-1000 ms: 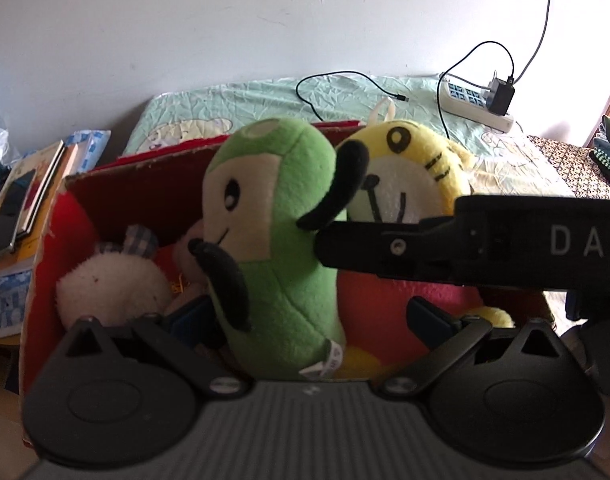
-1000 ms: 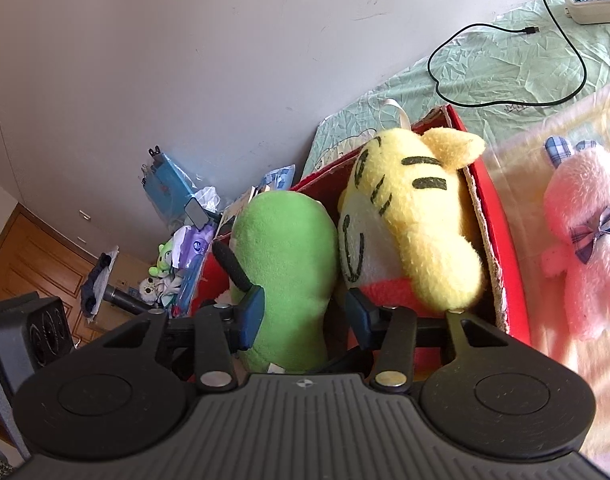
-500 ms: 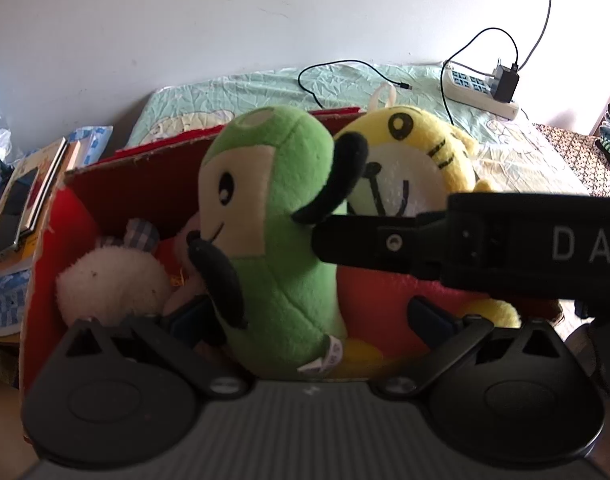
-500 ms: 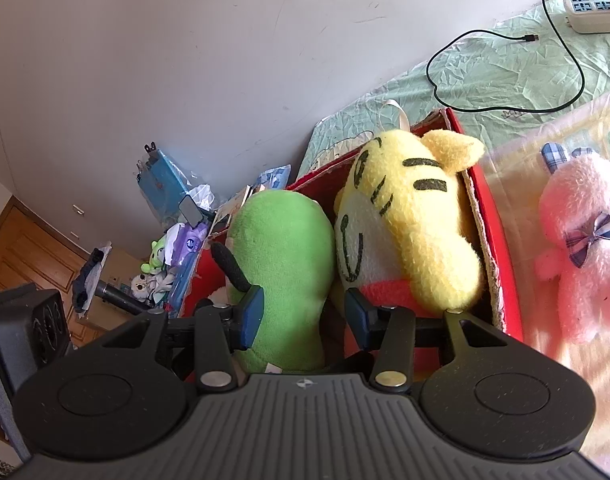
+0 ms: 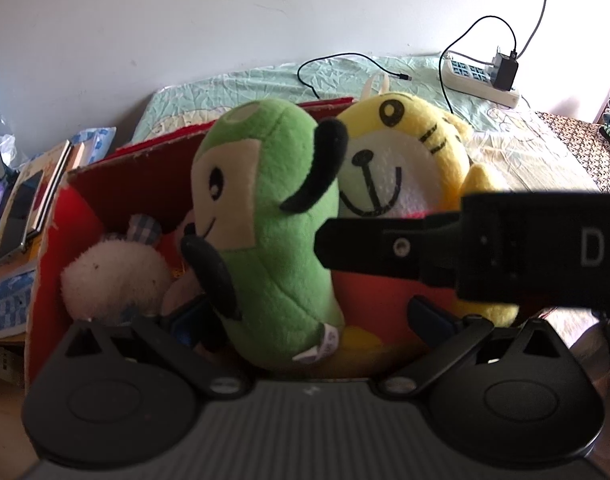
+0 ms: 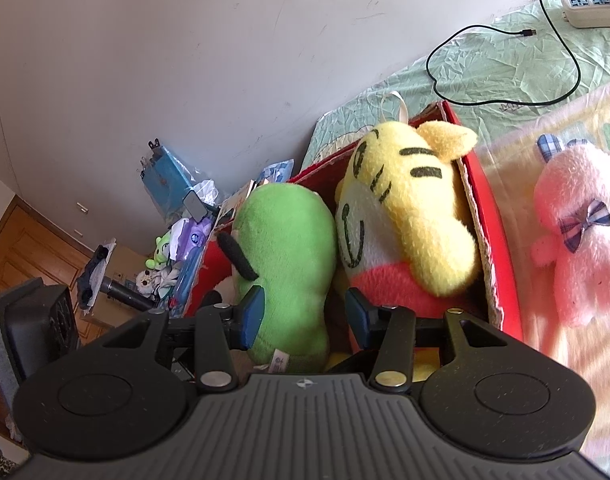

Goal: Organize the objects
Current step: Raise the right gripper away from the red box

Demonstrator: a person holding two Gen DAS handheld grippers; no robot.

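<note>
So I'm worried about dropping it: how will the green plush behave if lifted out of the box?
The green plush looks soft and stuffed, so it probably squashes under the pads and weighs little. Its fuzzy cloth should grip rather than slip. It stands wedged against the yellow tiger in the red box, so lifting may drag the tiger.

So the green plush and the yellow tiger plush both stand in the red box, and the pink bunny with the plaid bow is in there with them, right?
Not quite. The green plush and yellow tiger plush are in the red box, but the right wrist view shows the pink bunny lying outside it on the bedsheet.
</note>
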